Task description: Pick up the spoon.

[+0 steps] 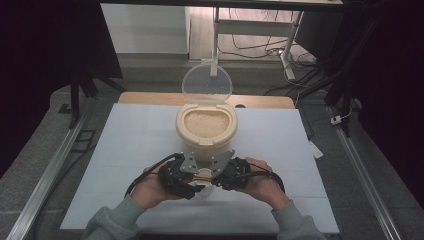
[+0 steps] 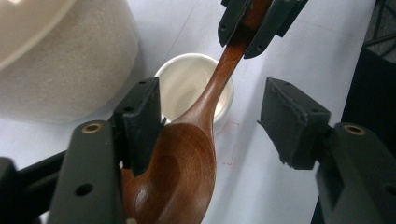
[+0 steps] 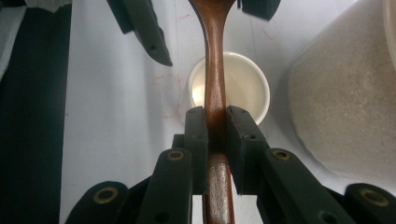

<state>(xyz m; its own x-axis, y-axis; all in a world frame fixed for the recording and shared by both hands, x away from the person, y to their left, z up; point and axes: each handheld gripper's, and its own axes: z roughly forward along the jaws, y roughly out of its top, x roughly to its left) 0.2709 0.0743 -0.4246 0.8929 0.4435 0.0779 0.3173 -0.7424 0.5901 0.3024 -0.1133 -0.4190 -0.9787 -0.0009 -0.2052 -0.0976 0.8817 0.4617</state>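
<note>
The right gripper's (image 3: 215, 126) fingers (image 3: 196, 140) are clamped on the handle of a wooden spoon (image 3: 214, 70), one pad on each side of the slim brown shaft, which runs straight out between them. In the left gripper view the left gripper's (image 2: 212, 116) fingers (image 2: 140, 116) stand apart around the spoon's bowl (image 2: 180, 168): the near pad lies against the bowl's edge, the far pad is well clear of it, so the spoon is between them but not gripped. The spoon is held level above a small white cup (image 2: 187, 88), its neck crossing over the cup's open mouth; the cup looks empty. The cup stands on the pale counter (image 1: 135, 145), just beside the base of a cream-coloured container (image 1: 205, 137). From the high view, both grippers meet nose to nose at the near edge of the counter, right in front of that container, each in a person's hand, with grey-green sleeves (image 1: 107, 222) coming in from below. The container is full of pale grains, and its clear lid (image 1: 206, 82) stands hinged upright at the back. Faint red marks show on the counter beside the cup.
</note>
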